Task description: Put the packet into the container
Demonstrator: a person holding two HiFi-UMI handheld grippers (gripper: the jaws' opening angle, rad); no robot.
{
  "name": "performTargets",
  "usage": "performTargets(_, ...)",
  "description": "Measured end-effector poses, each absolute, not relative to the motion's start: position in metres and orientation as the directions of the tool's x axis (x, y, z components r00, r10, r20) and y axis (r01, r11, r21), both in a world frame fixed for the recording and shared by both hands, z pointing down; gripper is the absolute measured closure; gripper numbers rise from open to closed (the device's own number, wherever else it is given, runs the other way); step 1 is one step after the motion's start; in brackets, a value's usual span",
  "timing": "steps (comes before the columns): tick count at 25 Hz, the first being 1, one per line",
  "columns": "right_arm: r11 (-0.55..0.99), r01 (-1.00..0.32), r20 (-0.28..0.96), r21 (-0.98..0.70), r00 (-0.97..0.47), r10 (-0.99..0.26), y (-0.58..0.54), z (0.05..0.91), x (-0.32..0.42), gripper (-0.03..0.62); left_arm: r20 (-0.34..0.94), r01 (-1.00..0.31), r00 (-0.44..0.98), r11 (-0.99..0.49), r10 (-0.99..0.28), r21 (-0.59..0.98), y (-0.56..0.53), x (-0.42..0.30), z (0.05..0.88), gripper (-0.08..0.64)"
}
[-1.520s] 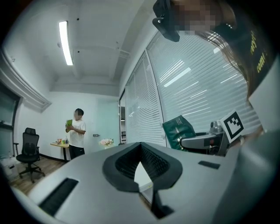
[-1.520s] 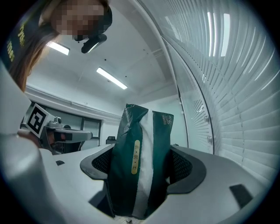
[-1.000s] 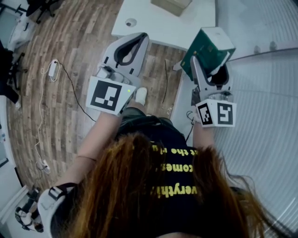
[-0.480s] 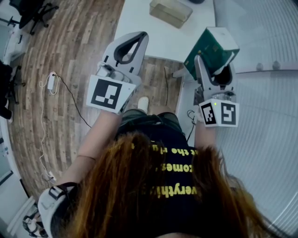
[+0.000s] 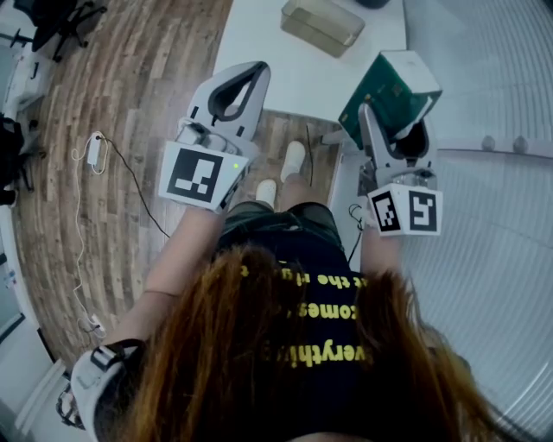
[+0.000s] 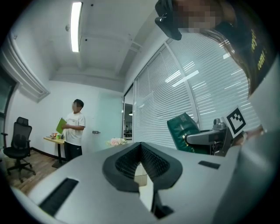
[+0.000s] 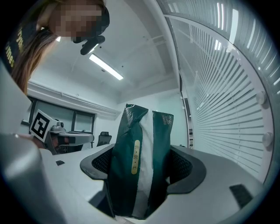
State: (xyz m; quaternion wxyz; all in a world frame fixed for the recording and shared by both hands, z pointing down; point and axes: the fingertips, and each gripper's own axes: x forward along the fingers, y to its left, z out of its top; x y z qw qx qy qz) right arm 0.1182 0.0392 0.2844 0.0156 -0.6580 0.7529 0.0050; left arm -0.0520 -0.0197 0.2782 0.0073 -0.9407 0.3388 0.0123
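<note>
My right gripper (image 5: pixel 396 123) is shut on a dark green packet (image 5: pixel 387 86), held up in the air near the white table's right corner. In the right gripper view the packet (image 7: pixel 136 162) stands upright between the two dark pads, a pale strip down its front. A clear rectangular container (image 5: pixel 322 23) sits on the white table (image 5: pixel 259 52), ahead and left of the packet. My left gripper (image 5: pixel 257 72) hangs over the table's near edge, shut with nothing in it; its fingertips meet in the left gripper view (image 6: pixel 141 145), where the packet (image 6: pixel 183 130) shows at the right.
Wooden floor with a white cable and adapter (image 5: pixel 93 148) lies to the left. Window blinds (image 5: pixel 492 104) run along the right. A person (image 6: pixel 73 129) holding a green folder stands far off by a desk, beside an office chair (image 6: pixel 16 142).
The table and container have slid further into the head view as the person steps forward. Both grippers keep their poses; the packet stays held.
</note>
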Motion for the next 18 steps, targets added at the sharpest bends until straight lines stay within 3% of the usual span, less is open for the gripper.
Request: performTargets(18, 0.275, -0.961, -0.031, -0.021, -0.275, -0.961, -0.117, 0.274, 0.165, 0.233, -0.033, -0.725, 0.689, -0.689, -0.724, -0.014, -0.149, -0.006, 0.263, 0.558)
